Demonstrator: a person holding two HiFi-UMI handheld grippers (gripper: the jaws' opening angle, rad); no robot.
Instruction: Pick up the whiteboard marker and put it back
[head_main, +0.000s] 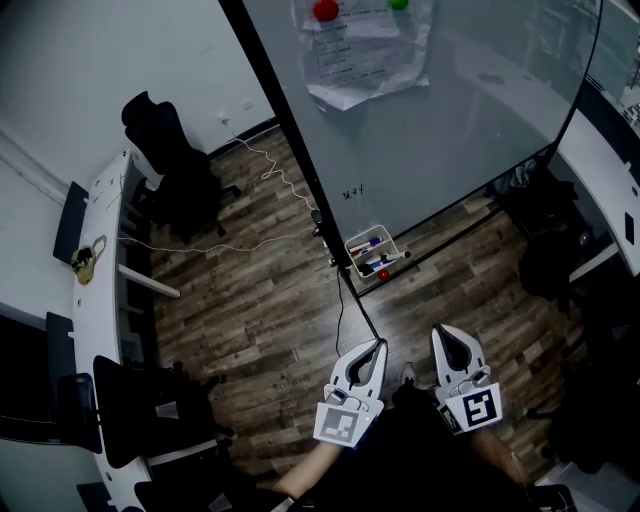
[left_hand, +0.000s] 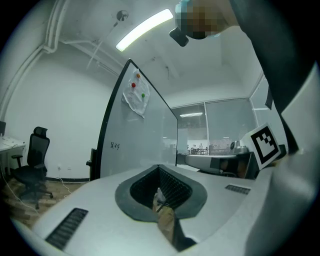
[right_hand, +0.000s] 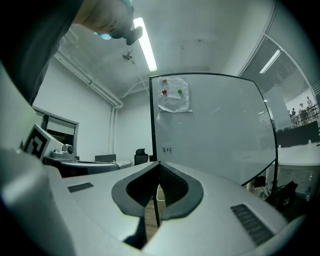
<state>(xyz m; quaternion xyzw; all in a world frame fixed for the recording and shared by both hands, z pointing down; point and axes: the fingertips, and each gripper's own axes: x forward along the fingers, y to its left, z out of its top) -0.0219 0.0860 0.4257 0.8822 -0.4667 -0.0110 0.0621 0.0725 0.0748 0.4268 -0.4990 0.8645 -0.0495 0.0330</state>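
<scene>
Dark wood-plank floor, tall grey whiteboard, small white marker tray at its foot. Left gripper and right gripper hang well short of it, both pressed together and empty.

- an office: a long white counter runs along the left wall, with black office chairs drawn up to it.
- a tall whiteboard in a black frame stands on the wood-plank floor. sheets of paper are pinned to it under a red magnet and a green magnet.
- a small basket of markers sits at the board's foot, and a thin cable trails across the floor nearby.
- overhead, a strip light runs along the white ceiling. beyond the board stand glass partitions, with more lit workspace behind them.
</scene>
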